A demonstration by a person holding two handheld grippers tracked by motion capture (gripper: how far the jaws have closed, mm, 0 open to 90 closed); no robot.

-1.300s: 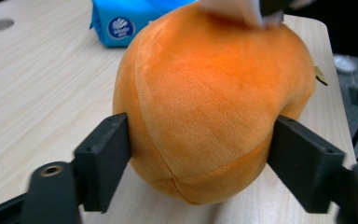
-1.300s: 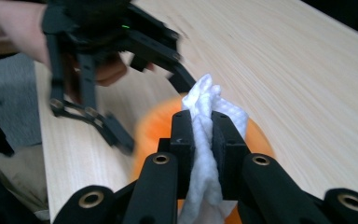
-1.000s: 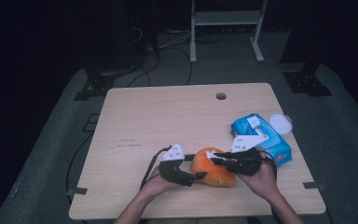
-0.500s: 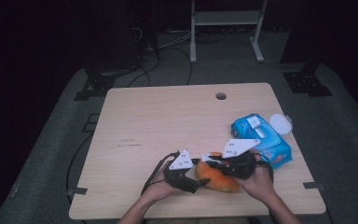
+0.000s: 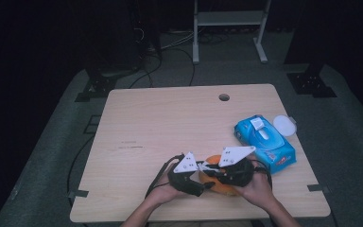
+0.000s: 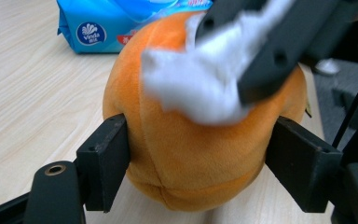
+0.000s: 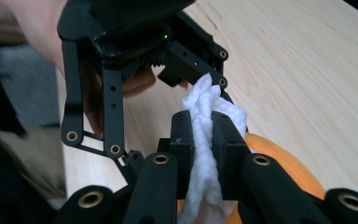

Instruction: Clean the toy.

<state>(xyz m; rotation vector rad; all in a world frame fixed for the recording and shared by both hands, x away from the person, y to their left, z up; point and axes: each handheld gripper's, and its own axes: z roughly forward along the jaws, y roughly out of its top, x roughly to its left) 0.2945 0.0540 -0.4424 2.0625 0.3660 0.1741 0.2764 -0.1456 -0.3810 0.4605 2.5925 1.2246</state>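
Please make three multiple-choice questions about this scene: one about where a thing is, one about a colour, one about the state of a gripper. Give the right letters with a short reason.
1. Where is the blue pack on the table?
A. at the left edge
B. right of the orange toy, near the right edge
C. over the round hole

2. What colour is the plush toy?
A. green
B. orange
C. purple

3. What does the right gripper do?
A. stands open over bare wood
B. is shut on the blue pack
C. is shut on a white wipe

Answers:
1 B, the high view shows the pack right of the toy.
2 B, the left gripper view shows orange fabric between the left gripper's pads.
3 C, the right gripper view shows the wipe pinched between the pads.
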